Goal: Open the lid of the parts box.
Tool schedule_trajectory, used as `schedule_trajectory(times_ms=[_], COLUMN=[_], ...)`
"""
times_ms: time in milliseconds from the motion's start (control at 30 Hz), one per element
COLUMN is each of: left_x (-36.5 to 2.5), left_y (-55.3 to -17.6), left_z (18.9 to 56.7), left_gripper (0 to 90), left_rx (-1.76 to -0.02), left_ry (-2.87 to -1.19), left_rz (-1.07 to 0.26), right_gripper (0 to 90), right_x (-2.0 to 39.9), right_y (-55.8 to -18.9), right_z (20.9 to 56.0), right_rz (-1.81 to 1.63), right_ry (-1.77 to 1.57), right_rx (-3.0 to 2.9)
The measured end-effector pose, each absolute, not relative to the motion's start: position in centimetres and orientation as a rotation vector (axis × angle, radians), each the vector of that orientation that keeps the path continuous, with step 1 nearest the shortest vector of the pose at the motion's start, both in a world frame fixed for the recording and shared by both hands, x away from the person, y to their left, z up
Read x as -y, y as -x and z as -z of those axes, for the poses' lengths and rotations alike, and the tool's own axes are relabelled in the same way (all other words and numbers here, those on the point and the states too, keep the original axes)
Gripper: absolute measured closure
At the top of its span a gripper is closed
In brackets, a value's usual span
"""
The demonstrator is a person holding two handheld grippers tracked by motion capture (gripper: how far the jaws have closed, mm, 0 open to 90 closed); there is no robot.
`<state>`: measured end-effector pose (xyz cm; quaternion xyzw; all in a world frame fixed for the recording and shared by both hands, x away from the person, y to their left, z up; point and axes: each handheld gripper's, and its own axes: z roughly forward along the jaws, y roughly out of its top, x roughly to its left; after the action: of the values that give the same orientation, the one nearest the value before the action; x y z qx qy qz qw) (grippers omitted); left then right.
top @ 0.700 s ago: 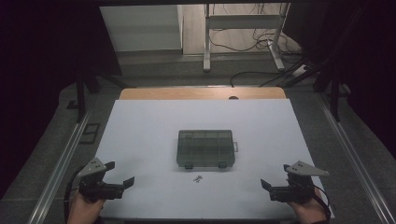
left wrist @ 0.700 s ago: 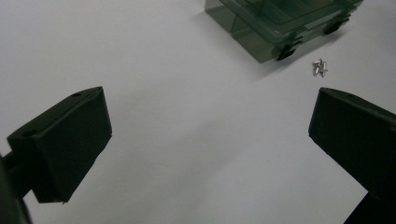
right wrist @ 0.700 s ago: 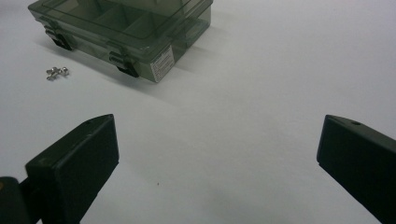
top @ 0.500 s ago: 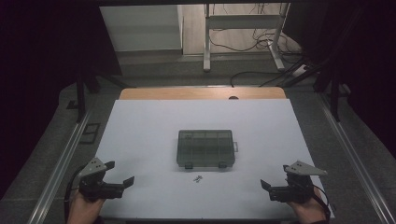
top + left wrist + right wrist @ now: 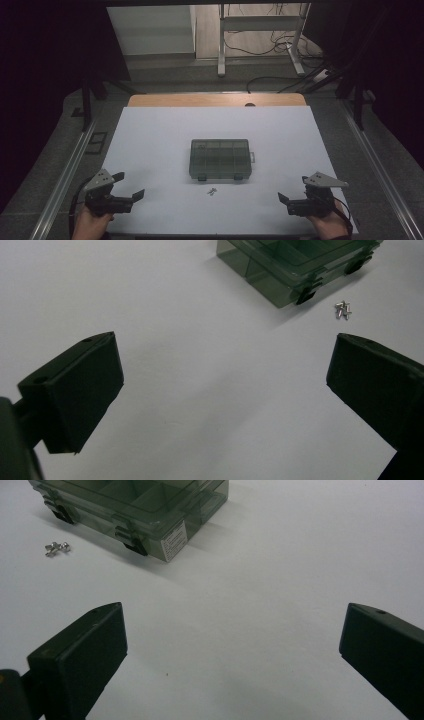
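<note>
The left gripper, held in a hand at the near left corner of the white table, has its jaws spread wide with nothing between them; in the left gripper view only bare tabletop lies between the two black jaws. The right gripper, held in the other hand at the near right corner, is likewise wide open and holds nothing.

Midway between them and farther from the person sits a smoky translucent compartment box, its lid closed and two dark latches on its near side. Dividers show through the lid, marking several compartments. A few small pale specks show in the far left compartment, too small to identify; the others look empty, though the tint makes that uncertain.

A small white label is stuck on one end wall of the box; its print is too fine to read.

Just in front of the box, apart from it, lie a few small metal screws clustered together on the table.
</note>
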<state>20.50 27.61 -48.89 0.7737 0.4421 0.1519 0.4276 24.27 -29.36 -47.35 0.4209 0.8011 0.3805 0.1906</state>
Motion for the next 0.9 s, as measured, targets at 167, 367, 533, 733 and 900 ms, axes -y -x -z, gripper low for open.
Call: schedule_trajectory(times_ms=[167,367,533,733,900], left_x=[-27.2,-27.0,-26.9,-26.8,-26.3], left_y=[-20.7,-20.7,-20.7,-20.8,-21.0], left_z=[48.9,48.4,48.1,48.0,48.2], left_gripper=[4.3,3.9,3.7,3.4,2.6], left_rx=[-1.116,-1.117,-1.107,-1.096,-1.074], left_ry=[-1.971,-1.965,-1.945,-1.925,-1.941], left_rz=[-0.375,-0.370,-0.366,-0.384,-0.383], right_gripper=[0.0,0.0,0.0,0.0,0.0], right_x=[29.3,29.0,28.7,28.5,28.3], right_y=[-24.3,-24.5,-24.7,-24.9,-25.1], right_z=[47.4,47.3,47.2,47.2,47.1], right_rz=[-1.074,-1.095,-1.101,-1.108,-1.107], right_ry=[-1.174,-1.179,-1.187,-1.186,-1.188], right_rx=[-2.259,-2.264,-2.268,-2.265,-2.266])
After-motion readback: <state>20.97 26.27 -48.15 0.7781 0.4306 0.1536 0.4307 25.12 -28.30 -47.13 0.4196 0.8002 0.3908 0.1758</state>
